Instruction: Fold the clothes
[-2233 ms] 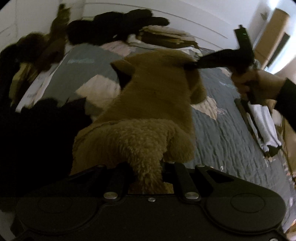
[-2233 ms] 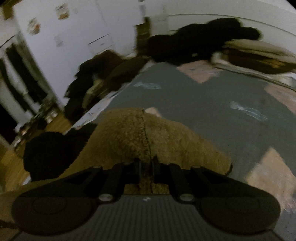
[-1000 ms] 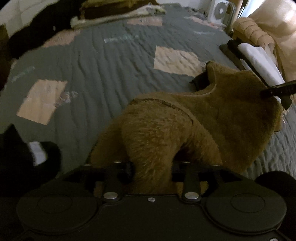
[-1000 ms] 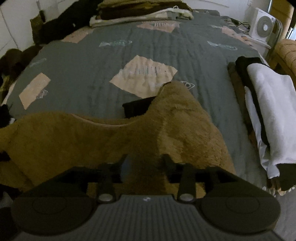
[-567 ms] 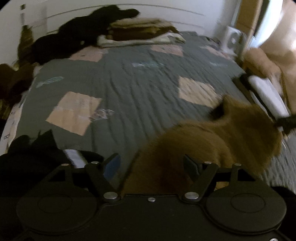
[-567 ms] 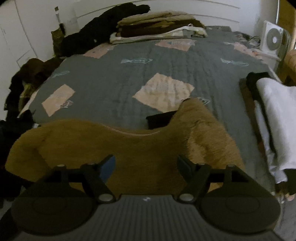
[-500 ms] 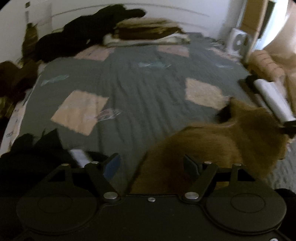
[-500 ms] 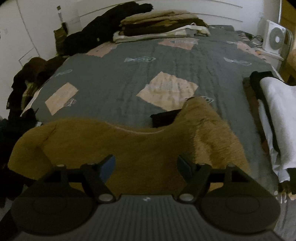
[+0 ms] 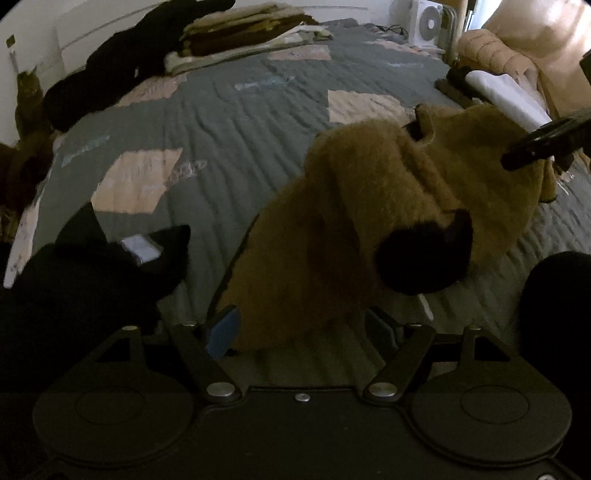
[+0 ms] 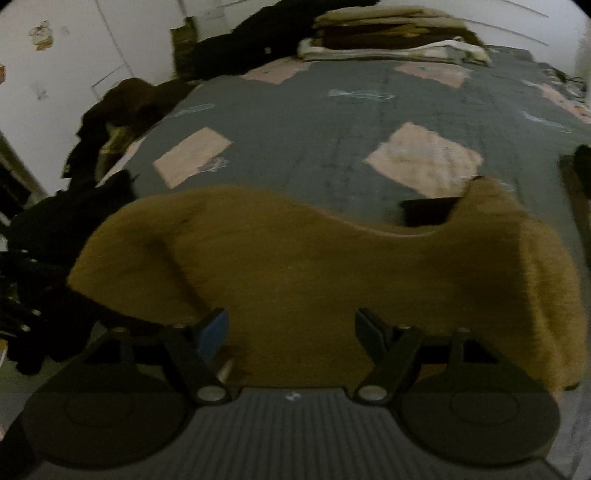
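Brown fleece garment [image 10: 314,273] lies spread on bed [image 9: 240,122] for folding | left claw [image 9: 299,328], right claw [image 10: 291,332]: we hold both agape, gripping nothing

I am working in a home bedroom. I see a wide bed [image 9: 229,122] with a grey patchwork quilt [image 10: 332,122], folded clothes [image 9: 243,40] stacked at its far end, dark garments [image 9: 122,70] piled along the white wall, and a small white fan [image 9: 428,22] standing beside the bed.

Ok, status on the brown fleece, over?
Left gripper open, right gripper open. Brown fleece garment released, lying on quilt. Black clothes alongside.
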### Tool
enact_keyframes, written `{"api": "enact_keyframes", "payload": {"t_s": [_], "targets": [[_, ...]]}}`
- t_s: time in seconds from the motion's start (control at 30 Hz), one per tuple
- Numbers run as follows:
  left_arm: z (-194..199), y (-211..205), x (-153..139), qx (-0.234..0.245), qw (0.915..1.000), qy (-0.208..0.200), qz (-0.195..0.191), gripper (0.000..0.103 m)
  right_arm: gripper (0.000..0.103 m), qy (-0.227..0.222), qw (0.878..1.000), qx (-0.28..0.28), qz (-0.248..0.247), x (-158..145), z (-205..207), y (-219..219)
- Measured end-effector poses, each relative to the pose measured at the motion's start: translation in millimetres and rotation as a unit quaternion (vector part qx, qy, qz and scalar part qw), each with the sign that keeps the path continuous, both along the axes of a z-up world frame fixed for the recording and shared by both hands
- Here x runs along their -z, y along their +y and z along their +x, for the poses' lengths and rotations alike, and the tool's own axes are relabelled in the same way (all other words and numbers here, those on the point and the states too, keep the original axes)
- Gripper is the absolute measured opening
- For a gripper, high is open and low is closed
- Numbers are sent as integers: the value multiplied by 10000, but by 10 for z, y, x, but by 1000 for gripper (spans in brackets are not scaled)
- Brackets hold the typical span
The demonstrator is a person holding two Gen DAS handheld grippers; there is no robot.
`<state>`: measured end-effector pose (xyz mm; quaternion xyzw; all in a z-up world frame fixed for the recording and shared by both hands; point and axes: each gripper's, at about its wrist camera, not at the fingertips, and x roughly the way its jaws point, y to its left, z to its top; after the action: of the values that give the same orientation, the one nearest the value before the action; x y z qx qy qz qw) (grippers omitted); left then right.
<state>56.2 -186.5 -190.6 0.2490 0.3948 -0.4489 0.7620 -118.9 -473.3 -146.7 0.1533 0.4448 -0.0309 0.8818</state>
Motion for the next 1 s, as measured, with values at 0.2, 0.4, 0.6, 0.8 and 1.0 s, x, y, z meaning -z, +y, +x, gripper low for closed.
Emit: {"api": "enact_keyframes", "payload": {"t_s": [0.2, 0.4, 0.6, 0.8, 1.0], "targets": [[557, -61, 41, -67, 9996, 239, -136, 74, 75, -174, 9988, -355, 286, -28, 35, 384], [1212, -393, 190, 194, 9939, 1022, -370, 74, 75, -237, 9961, -543, 653, -58, 110, 591], [1406, -775, 667, 423, 9891, 1408, 76, 73, 75, -302, 9924, -665, 992, -63, 218, 687], [1465, -950, 1112, 367, 9837, 1700, 455, 63, 75, -244, 9908, -831, 1040, 10, 328, 819], [1404, -976, 1255, 269, 9797, 1935, 438, 22, 75, -202, 9904, -900, 1032, 42, 361, 887]]}}
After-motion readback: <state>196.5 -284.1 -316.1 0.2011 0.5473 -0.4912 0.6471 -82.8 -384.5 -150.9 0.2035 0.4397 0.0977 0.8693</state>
